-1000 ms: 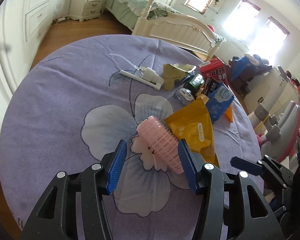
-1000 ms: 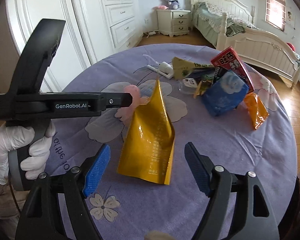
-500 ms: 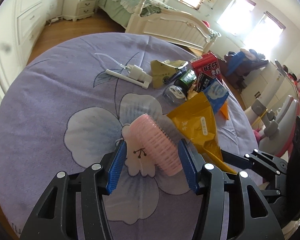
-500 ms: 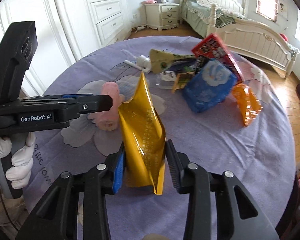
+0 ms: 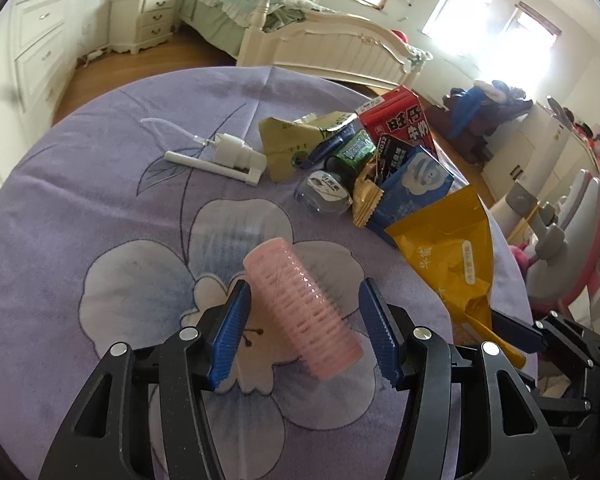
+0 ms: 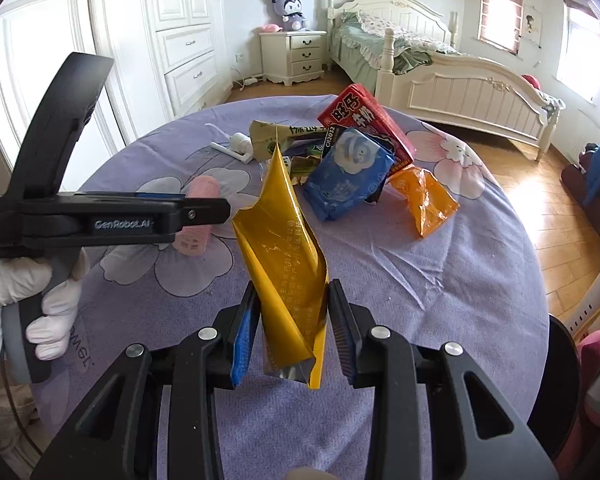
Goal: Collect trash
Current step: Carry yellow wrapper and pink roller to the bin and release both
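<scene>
Nearest in the right wrist view, the right gripper (image 6: 292, 332) is clamped on the lower end of a yellow foil pouch (image 6: 284, 248), which stands up from the pads with its top corner leaning away toward the far pile. The pouch looks empty and crinkled, so it is probably very light, slick and easily crushed; a pinch across a folded edge near the bottom, as here, should hold better than a grip on the flat glossy face. In the left wrist view the left gripper (image 5: 304, 332) has its blue pads apart on either side of a pink hair roller (image 5: 300, 308) lying slantwise on the purple flowered tablecloth (image 5: 100, 200); the left pad seems just beside it, the right clear. The roller looks light, fairly stiff and bristly, likely to roll, so closing across its middle seems best. Farther off lie a white pump head (image 5: 236, 154), a blue packet (image 6: 348, 176), a red carton (image 6: 364, 120) and an orange wrapper (image 6: 428, 200), heaped near the table's far side.
</scene>
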Motion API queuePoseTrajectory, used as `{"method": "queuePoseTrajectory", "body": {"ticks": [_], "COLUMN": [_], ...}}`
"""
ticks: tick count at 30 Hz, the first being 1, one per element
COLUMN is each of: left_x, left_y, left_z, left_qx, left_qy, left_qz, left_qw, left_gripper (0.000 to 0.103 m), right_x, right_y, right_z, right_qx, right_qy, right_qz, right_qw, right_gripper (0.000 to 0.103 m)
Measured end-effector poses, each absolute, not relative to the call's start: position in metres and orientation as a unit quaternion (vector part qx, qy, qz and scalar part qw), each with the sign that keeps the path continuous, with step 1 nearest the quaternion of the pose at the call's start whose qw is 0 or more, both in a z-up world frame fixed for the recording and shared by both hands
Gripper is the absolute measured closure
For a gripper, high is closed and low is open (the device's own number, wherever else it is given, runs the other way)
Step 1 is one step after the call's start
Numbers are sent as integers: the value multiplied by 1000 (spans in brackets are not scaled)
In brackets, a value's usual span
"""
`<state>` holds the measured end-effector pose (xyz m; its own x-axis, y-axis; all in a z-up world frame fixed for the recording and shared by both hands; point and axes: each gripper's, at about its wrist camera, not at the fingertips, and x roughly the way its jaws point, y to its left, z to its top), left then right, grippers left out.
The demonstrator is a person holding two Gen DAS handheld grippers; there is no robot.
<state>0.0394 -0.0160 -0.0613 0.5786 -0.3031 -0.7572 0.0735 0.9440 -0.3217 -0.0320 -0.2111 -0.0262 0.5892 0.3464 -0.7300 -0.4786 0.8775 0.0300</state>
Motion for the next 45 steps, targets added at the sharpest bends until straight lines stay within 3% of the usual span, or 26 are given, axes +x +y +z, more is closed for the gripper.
{"method": "queuePoseTrajectory", "body": {"ticks": [3,8,23,34,45], "left_x": [42,39,9,26,40], "left_y": [-16,-21,-149,-255,-336], "left_z": [-62,-59,24,6,-23], "left_qx": [-124,-108,-29,-38,-31], "left_qy": [442,439,336,337,364], "left_qz": [-106,-118,-271,-374,-439], "left_qw": [882,884,902,863,821], "left_gripper": [65,73,73,73,73], "right_x": [-30,-34,-55,-78,-88], "right_y": [-214,-230,-361,-439,-493], "right_z": [-27,-24,3,-23,-58], "right_qx": [-70,-23,112,109,132], "right_qy": [390,383,303,300,322], "right_qz": [229,232,107,-49,-100], "right_qw": [889,894,940,946,932], "right_gripper": [69,69,69,68,68]}}
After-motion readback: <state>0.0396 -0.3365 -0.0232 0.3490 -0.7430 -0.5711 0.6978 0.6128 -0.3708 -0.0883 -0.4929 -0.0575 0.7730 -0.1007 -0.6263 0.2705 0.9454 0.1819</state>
